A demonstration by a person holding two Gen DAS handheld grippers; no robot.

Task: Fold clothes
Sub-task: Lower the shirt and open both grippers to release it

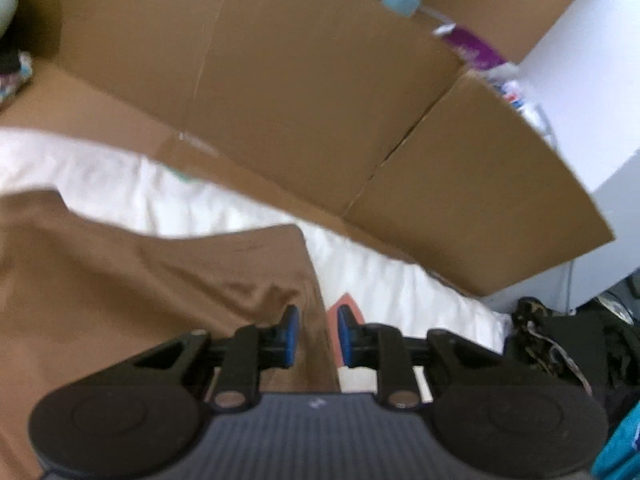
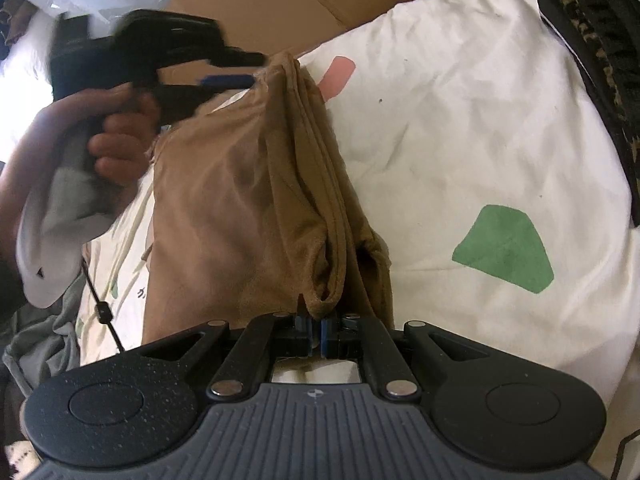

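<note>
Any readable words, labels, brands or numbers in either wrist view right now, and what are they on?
None can be read.
Purple package behind the cardboard box: print too blurred.
White sheet, beside the brown garment: a small dark mark, too small to read.
Gripper bodies: a tiny white emblem, no letters.

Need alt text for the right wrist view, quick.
The right gripper is shut on a bunched corner of the brown garment, which lies on a white sheet with a green patch. The left gripper is at the garment's far end.
</note>
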